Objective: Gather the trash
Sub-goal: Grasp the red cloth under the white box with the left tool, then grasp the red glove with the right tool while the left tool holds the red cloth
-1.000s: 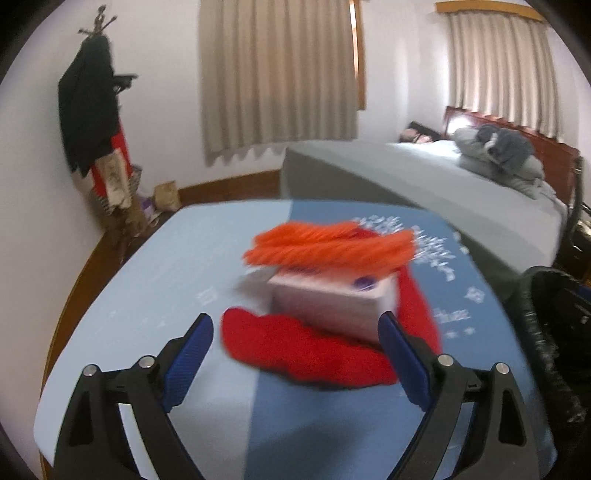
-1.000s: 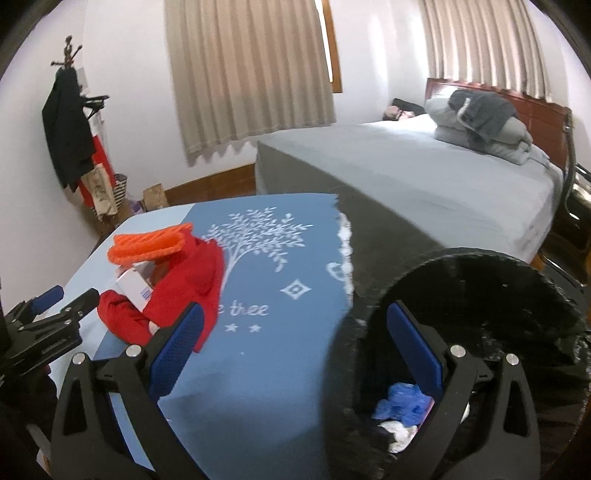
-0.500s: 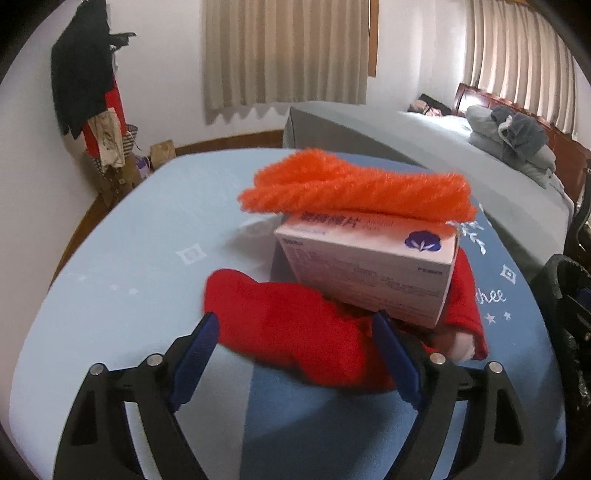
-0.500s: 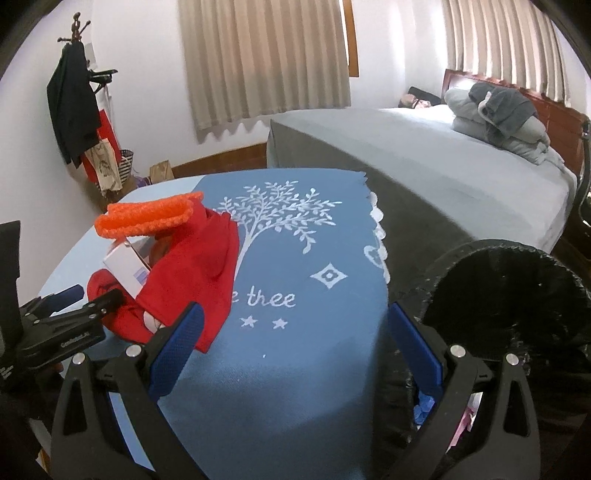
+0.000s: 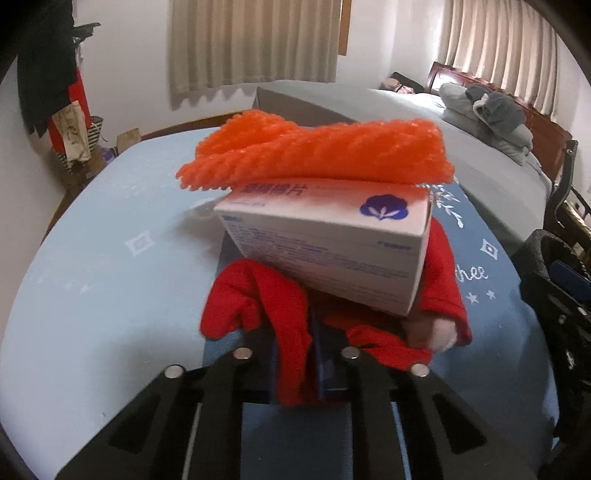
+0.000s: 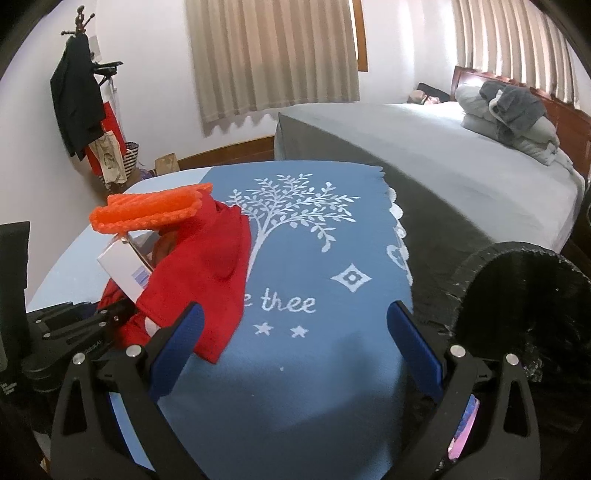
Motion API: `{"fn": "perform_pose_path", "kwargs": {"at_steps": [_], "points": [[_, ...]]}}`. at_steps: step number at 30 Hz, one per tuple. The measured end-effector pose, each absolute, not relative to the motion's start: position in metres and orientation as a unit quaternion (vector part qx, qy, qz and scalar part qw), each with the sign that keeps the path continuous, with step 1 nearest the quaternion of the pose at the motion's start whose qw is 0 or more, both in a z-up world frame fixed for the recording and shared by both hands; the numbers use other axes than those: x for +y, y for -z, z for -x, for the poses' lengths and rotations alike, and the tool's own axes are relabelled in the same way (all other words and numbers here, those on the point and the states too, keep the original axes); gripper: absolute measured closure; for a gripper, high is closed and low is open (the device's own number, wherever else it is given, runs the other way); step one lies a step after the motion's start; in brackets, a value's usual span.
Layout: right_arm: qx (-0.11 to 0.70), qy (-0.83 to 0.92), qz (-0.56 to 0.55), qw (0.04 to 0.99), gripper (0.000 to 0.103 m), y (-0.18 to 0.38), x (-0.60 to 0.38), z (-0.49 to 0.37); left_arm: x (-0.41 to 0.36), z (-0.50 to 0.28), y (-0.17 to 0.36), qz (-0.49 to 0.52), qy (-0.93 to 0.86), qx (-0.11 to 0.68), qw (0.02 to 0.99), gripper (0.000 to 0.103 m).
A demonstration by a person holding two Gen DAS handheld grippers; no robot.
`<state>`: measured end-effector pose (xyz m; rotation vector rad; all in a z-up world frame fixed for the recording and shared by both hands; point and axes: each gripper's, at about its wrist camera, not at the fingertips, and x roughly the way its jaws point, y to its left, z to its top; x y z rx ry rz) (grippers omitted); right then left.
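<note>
walls white | curtains (image 6: 273,55) beige, drawn | bed (image 6: 461,147) grey | coat rack (image 6: 79,22) left corner

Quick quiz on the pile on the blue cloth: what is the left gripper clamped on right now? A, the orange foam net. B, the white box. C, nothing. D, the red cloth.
D: the left gripper has just closed, and a fold of the red cloth is pinched between its pads.
</note>
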<state>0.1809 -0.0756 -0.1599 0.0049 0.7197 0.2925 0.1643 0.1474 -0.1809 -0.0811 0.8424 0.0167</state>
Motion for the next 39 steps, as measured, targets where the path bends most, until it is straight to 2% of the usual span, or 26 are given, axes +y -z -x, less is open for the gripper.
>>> {"fn": "perform_pose_path", "kwargs": {"at_steps": [9, 16, 21, 27, 29, 32, 34, 39], "points": [[0.354, -0.169, -0.005, 0.920, 0.007, 0.158, -0.060, -0.187, 0.170, -0.146, 0.165, 0.067, -0.021, 0.376, 0.924, 0.093], [0.368, -0.196, 0.009, 0.909, 0.021, 0.164, -0.036, -0.194, 0.184, -0.140, 0.155, 0.066, -0.037, 0.363, 0.929, 0.093], [0.386, -0.209, 0.001, 0.899, 0.033, 0.172, -0.027, -0.202, 0.185, -0.141, 0.154, 0.056, -0.034, 0.362, 0.930, 0.093], [0.400, -0.239, -0.014, 0.885, 0.056, 0.171, -0.023, -0.210, 0.183, -0.142, 0.152, 0.059, -0.030, 0.360, 0.930, 0.093], [0.403, -0.254, -0.017, 0.879, 0.074, 0.170, -0.020, -0.210, 0.182, -0.142, 0.152, 0.061, -0.029, 0.360, 0.931, 0.093], [0.404, -0.273, -0.013, 0.873, 0.092, 0.166, -0.017, -0.207, 0.181, -0.139, 0.152, 0.060, -0.028, 0.359, 0.931, 0.093], [0.403, -0.277, -0.011, 0.872, 0.099, 0.163, -0.016, -0.205, 0.181, -0.137, 0.151, 0.058, -0.028, 0.358, 0.932, 0.093], [0.391, -0.272, -0.020, 0.879, 0.099, 0.151, -0.026, -0.199, 0.179, -0.133, 0.141, 0.055, -0.032, 0.348, 0.935, 0.093]]}}
